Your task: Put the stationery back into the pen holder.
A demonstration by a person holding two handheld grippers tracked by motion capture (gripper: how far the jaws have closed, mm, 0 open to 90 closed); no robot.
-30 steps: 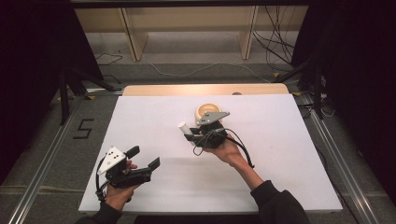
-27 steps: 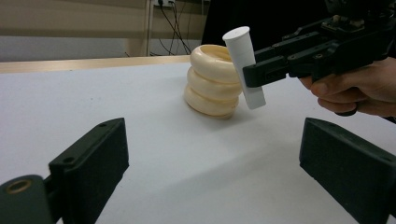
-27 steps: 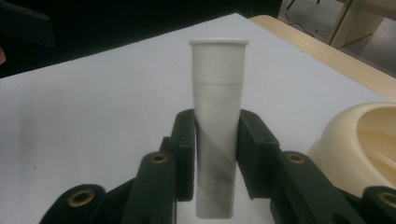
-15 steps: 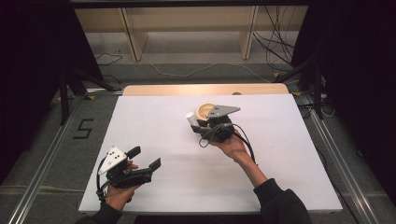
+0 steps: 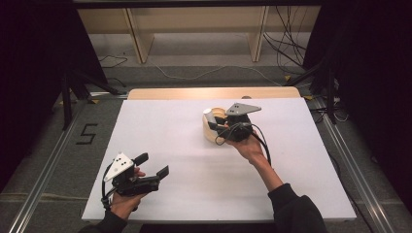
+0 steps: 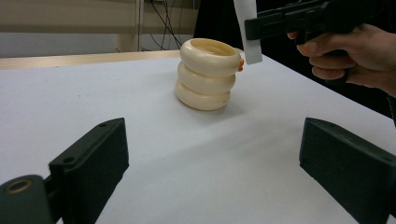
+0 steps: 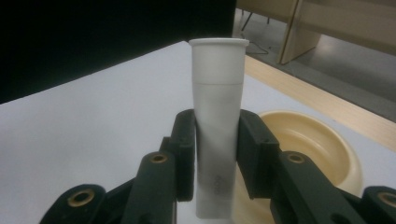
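A cream holder (image 5: 212,133) shaped like three stacked rings stands upright at the far middle of the white table (image 5: 194,194). My right gripper (image 5: 212,119) is shut on a white plastic tube (image 5: 209,116), holding it upright just over the holder's left rim. In the right gripper view the black pads (image 7: 186,140) press both sides of the tube (image 7: 218,116), and the holder's open mouth (image 7: 310,140) lies behind and to the right. My left gripper (image 5: 153,165) stands open near the front left with nothing between its jaws; its view shows the holder (image 6: 208,74) and the tube (image 6: 246,32) ahead.
A wooden strip (image 5: 214,92) runs along the table's far edge, with a wooden shelf frame (image 5: 141,39) and cables (image 5: 286,48) on the floor beyond. A "5" mark (image 5: 87,133) is on the floor at the left. Metal rails (image 5: 350,170) flank the table.
My right gripper has carried the white tube to the right and away, slightly upward, up to the cream holder. The left gripper has stayed put.
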